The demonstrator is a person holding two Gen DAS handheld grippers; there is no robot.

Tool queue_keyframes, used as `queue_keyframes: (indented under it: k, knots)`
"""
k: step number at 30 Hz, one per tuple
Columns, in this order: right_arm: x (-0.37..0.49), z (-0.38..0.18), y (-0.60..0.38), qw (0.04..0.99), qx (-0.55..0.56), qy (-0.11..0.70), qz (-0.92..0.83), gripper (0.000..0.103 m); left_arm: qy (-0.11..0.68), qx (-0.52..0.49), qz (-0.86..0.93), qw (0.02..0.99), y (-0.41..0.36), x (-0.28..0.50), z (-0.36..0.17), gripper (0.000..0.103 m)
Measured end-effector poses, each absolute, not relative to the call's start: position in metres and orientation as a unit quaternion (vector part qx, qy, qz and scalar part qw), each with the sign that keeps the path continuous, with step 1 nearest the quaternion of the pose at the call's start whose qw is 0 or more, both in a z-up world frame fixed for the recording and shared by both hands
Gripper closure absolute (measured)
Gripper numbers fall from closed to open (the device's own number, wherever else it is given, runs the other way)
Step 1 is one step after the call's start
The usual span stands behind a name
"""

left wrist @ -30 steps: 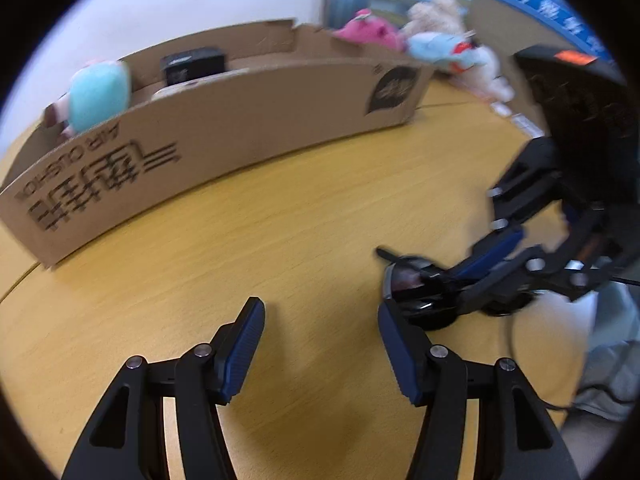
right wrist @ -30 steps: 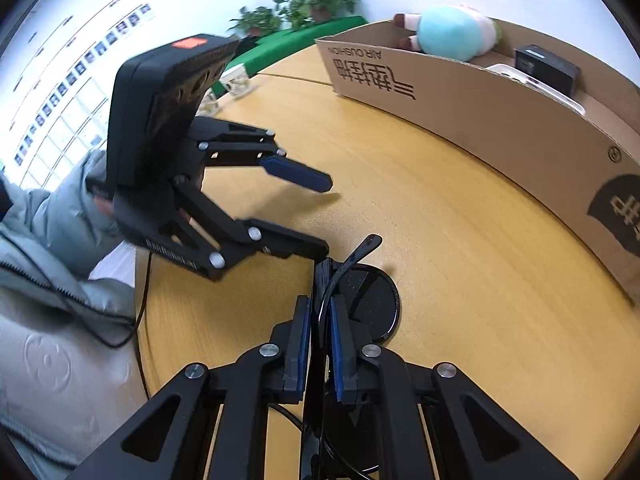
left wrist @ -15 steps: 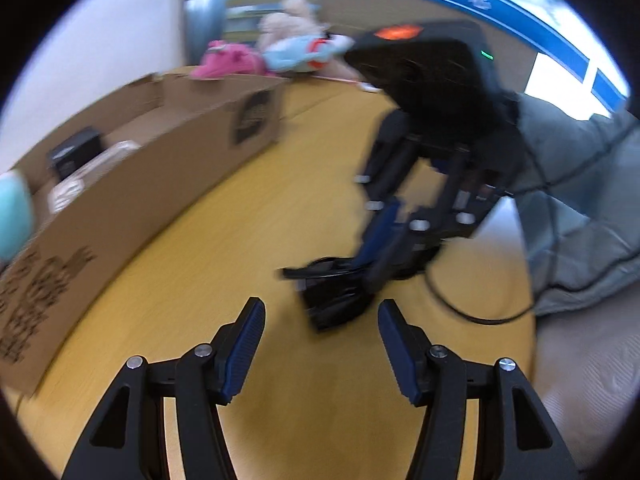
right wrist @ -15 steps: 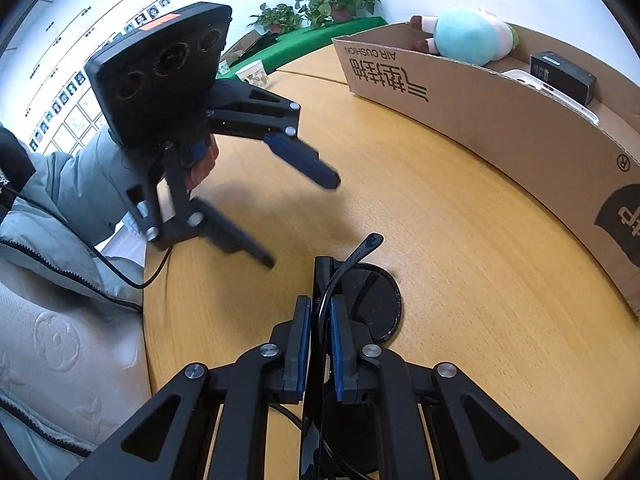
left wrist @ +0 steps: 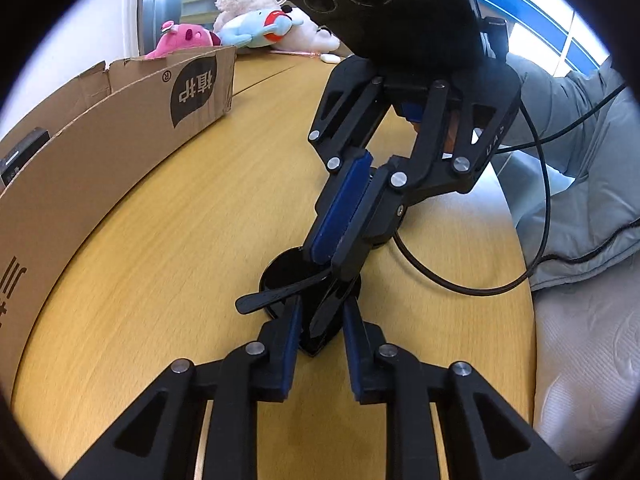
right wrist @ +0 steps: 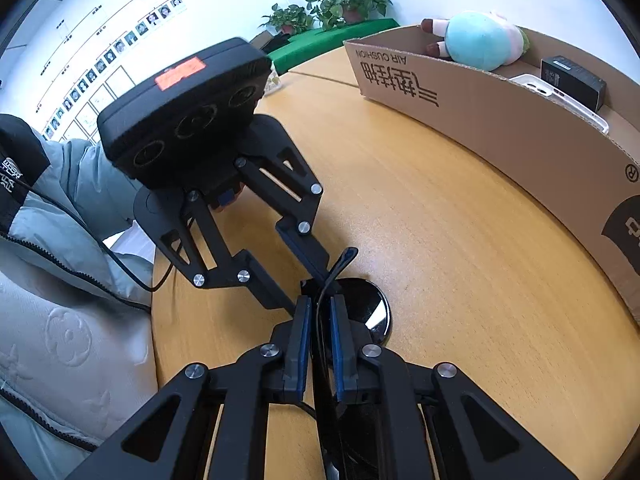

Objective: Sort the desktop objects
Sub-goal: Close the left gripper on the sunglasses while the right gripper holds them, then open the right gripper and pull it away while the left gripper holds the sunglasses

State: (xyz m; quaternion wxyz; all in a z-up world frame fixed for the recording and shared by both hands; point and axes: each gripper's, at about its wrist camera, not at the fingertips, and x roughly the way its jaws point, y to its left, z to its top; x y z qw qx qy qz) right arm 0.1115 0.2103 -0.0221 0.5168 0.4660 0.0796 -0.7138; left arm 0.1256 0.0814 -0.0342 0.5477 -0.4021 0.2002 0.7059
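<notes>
Sunglasses (left wrist: 316,300) handover: right gripper (right wrist: 320,320) grasps them; left gripper (left wrist: 320,320), just closing, clamps one lens. Next: right releases before boxing.

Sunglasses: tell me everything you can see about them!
The sunglasses are glossy black and look plastic, with dark round lenses and a thin temple arm sticking out. They sit low on the wooden table, one lens seemingly resting on it. The right hand-held gripper is shut on the frame; the left hand-held gripper has just been closing onto the other end.
</notes>
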Motion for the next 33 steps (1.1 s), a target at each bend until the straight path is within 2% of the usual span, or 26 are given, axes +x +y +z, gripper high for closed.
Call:
queue_keyframes:
  k: [6,8,12,17,19,20,25,33]
  knots:
    - [0.108,-0.012,0.209,0.524,0.444,0.052,-0.724,0.095,0.194,-0.41,0.713,0.534,0.081,0.124,-0.034,0.084]
    - [0.108,-0.013,0.204,0.506,0.455,0.077,-0.728,0.094,0.194,-0.411,0.714,0.533,0.078,0.123,-0.034,0.084]
    - [0.106,-0.017,0.193,0.486,0.47,0.102,-0.73,0.082,0.195,-0.41,0.715,0.532,0.079,0.118,-0.035,0.084]
    - [0.099,-0.029,0.177,0.488,0.495,0.111,-0.711,0.079,0.194,-0.41,0.715,0.532,0.078,0.117,-0.036,0.084]
    - [0.095,-0.032,0.175,0.49,0.498,0.101,-0.708,0.084,0.195,-0.41,0.716,0.531,0.076,0.117,-0.036,0.084]
    - [0.094,-0.032,0.174,0.494,0.497,0.094,-0.707,0.091,0.194,-0.41,0.715,0.531,0.075,0.117,-0.036,0.084]
    - [0.095,-0.027,0.177,0.508,0.496,0.067,-0.701,0.095,0.189,-0.411,0.716,0.532,0.071,0.118,-0.037,0.084]
    - [0.089,0.015,0.23,0.512,0.432,-0.055,-0.741,0.096,0.19,-0.414,0.721,0.523,0.066,0.116,-0.037,0.085]
